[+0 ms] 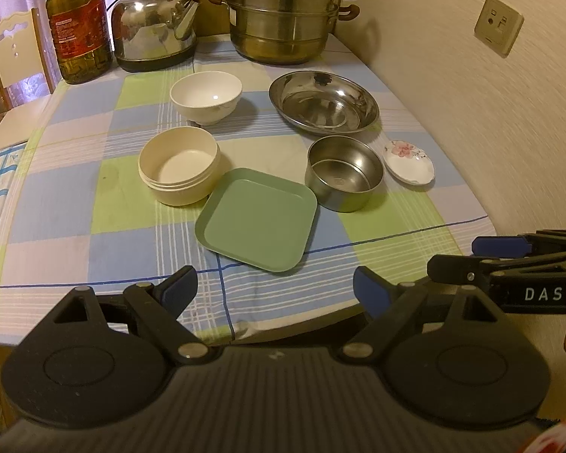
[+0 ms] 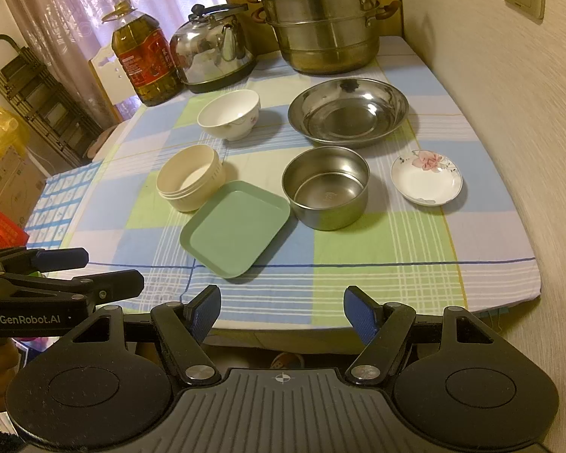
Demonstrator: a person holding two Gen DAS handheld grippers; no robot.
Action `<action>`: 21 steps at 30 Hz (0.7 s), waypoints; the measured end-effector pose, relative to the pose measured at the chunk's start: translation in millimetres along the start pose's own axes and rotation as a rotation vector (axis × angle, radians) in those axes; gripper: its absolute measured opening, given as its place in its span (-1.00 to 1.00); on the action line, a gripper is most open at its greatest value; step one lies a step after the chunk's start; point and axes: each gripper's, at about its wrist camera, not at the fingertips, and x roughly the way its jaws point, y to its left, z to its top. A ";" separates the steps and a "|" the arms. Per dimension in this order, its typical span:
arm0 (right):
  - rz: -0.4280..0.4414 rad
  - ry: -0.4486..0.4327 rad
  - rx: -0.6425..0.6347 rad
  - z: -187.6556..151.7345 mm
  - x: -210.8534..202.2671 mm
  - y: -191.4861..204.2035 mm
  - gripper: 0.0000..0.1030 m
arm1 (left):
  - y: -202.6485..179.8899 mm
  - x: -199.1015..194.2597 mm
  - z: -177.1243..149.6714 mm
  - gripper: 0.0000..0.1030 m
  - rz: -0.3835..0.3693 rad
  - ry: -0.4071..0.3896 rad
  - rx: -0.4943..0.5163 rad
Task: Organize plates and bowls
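The table [image 2: 415, 275] is covered with a checked cloth [image 1: 75, 204] in blue, green and pale squares, and its right side stands against a pale textured wall [image 1: 509, 143] with sockets [image 1: 499, 25]. At the left there is a pink curtain [image 2: 68, 11], a chair back [image 1: 15, 49] and, lower, a cardboard box [image 2: 7, 181].

Both grippers are held over the near edge of the table and hold nothing. The left gripper [image 1: 275, 288] has its jaws wide apart; the right gripper [image 2: 282, 311] is spread wide too.

Just ahead of the two grippers lies the green plate [image 1: 258, 221]. Beyond it to the left stands the cream bowl [image 1: 179, 166], touching or almost touching the plate's corner. Beyond it to the right stands the steel bowl [image 1: 343, 173], and right of that, near the wall, the flowered saucer [image 1: 408, 160]. Farther away are the white bowl [image 1: 206, 97] and the wide steel dish [image 1: 323, 102].

At the far end of the table stand an oil bottle [image 1: 77, 26], a kettle [image 1: 154, 26] and a tall steamer pot [image 1: 283, 11].
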 end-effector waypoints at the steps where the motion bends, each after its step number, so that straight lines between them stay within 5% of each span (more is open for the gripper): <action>1: 0.000 0.000 0.000 0.1 0.2 0.2 0.40 | 0.4 -0.5 0.0 0.72 0.000 0.000 -0.001; 21: -0.002 0.002 -0.001 2.1 2.9 2.3 0.40 | 4.6 -0.3 0.1 0.72 -0.003 0.006 -0.008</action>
